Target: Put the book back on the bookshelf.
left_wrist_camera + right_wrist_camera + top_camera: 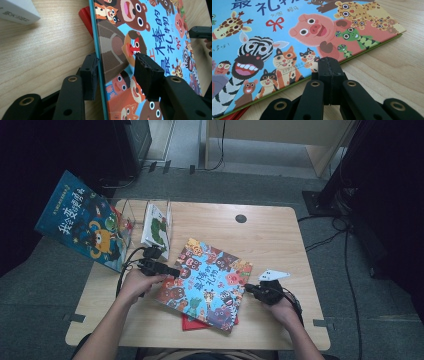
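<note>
Animal picture book (207, 281) lies flat at the middle of the wooden table (280, 240), skewed, its long axis running from far-left toward the near-right corner, over a red book (192, 323) peeking out beneath. Left gripper (117, 67) straddles the spine edge, jaws parted, one on the cover, one outside against the edge; whether they actually pinch it is hard to say. Right gripper (329, 67) sits at the book's right edge, jaws pressed together, holding nothing. Another book (156, 226) stands in a clear holder (131, 215).
</note>
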`<state>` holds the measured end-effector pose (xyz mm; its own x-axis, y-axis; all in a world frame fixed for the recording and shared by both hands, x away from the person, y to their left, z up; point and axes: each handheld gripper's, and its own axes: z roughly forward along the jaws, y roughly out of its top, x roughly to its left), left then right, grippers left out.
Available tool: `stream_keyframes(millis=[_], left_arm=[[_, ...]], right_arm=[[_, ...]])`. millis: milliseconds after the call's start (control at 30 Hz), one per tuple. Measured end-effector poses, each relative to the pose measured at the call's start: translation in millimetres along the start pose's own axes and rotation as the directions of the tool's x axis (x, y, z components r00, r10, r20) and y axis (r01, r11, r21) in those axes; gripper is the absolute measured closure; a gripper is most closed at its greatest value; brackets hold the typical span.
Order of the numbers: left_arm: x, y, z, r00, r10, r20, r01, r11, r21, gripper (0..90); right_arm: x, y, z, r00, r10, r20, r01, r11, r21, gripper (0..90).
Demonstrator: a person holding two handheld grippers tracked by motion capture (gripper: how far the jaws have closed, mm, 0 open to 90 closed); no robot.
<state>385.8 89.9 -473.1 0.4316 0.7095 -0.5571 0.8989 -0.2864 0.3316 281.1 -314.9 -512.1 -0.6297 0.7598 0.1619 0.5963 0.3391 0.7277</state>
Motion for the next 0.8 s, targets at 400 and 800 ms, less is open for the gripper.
stream_keyframes(millis=[400, 800], left_arm=[[10.3, 0.7, 2.0, 0.9963, -0.055, 0.065, 0.053, 0.9979, 0.037, 57.9], [8.8, 2.0, 1.6, 0.9952, -0.068, 0.071, 0.065, 0.9966, 0.050, 56.0]], right_arm=[[-3.0, 2.7, 4.3, 0.9999, 0.011, -0.013, -0.011, 1.000, -0.007, 90.0], [-3.0, 4.6, 5.8, 0.9999, 0.005, -0.012, -0.005, 1.000, -0.003, 90.0]])
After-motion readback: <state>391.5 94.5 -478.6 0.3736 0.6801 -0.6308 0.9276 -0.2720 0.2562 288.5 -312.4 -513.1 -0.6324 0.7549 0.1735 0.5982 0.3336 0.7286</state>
